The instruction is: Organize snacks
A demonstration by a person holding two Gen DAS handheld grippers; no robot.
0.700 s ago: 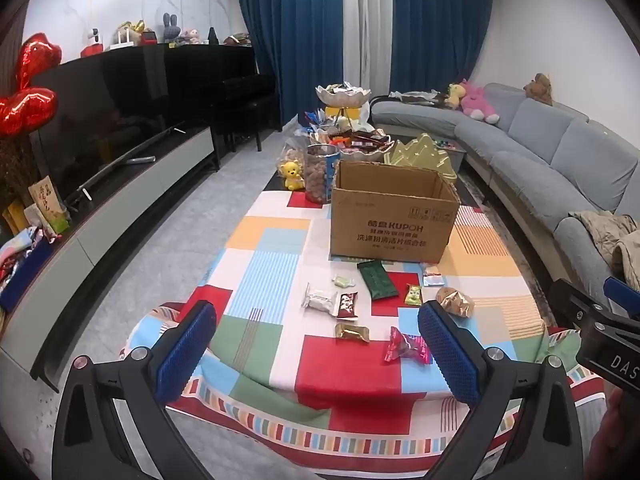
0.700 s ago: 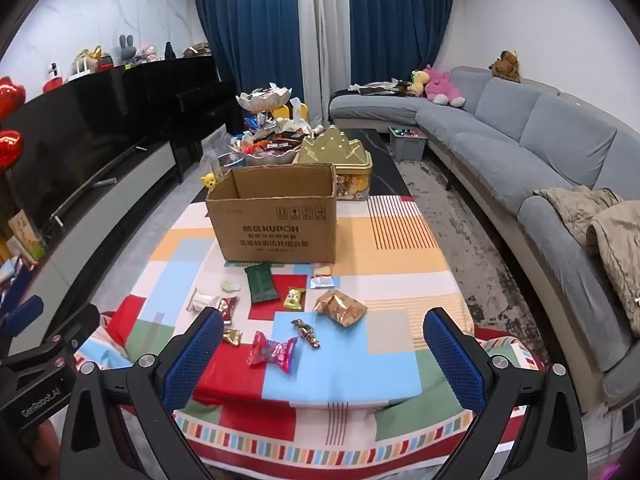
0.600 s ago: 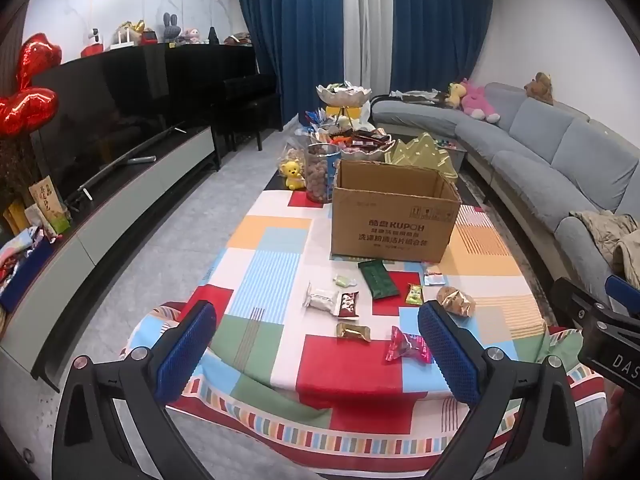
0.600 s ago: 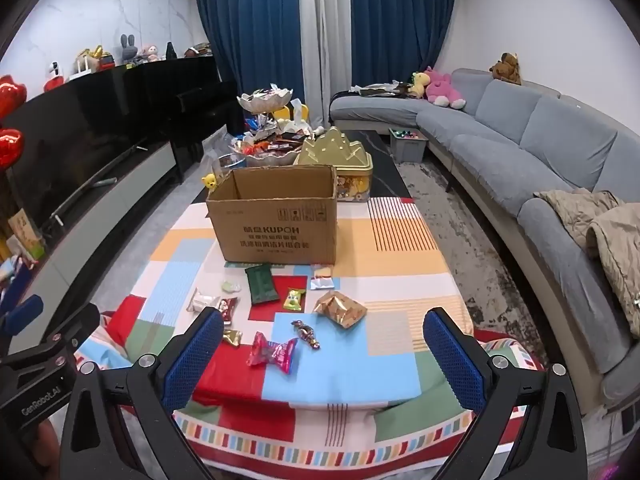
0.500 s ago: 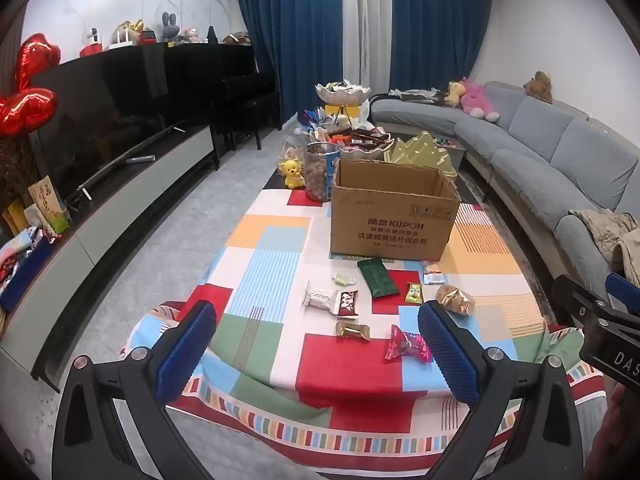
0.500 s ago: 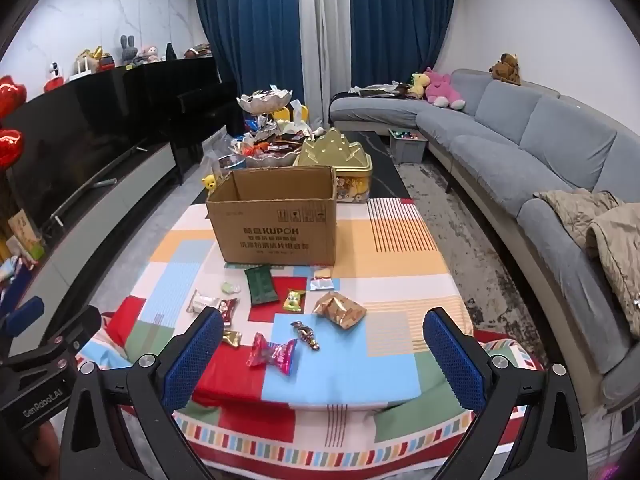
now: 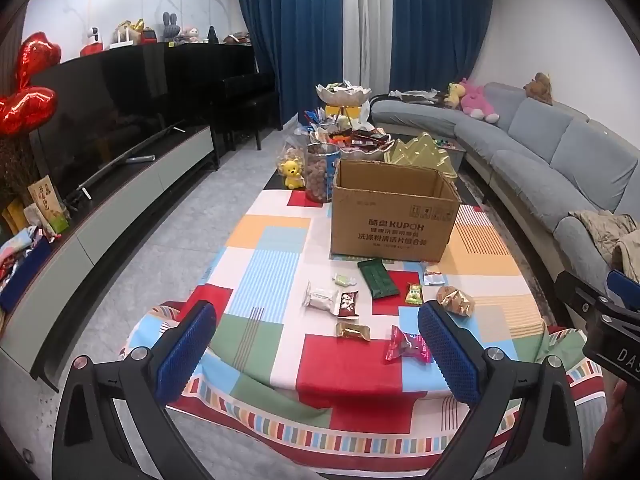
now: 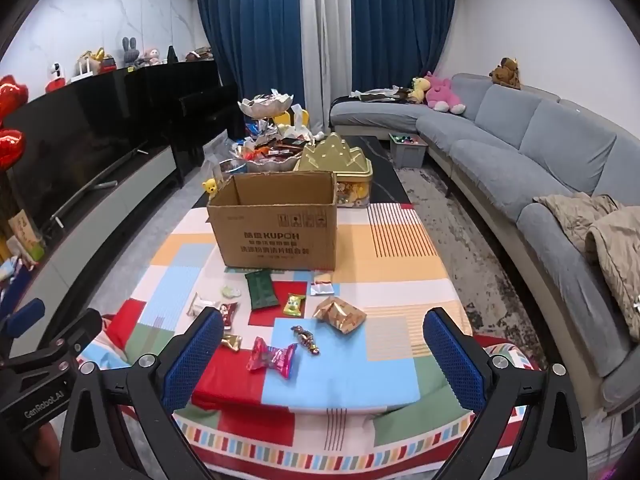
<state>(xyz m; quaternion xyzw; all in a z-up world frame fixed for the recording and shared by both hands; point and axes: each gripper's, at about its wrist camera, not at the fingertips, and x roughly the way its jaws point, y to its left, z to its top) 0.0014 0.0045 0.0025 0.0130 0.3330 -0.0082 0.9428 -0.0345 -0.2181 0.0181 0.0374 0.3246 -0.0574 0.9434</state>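
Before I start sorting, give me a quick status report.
Left gripper and right gripper open, empty. Snacks loose on tablecloth before open cardboard box. Nothing blocking.

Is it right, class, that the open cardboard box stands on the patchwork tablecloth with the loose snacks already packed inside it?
Not quite. The cardboard box does stand open on the tablecloth, but the snacks lie scattered on the cloth in front of it, as the right wrist view shows.
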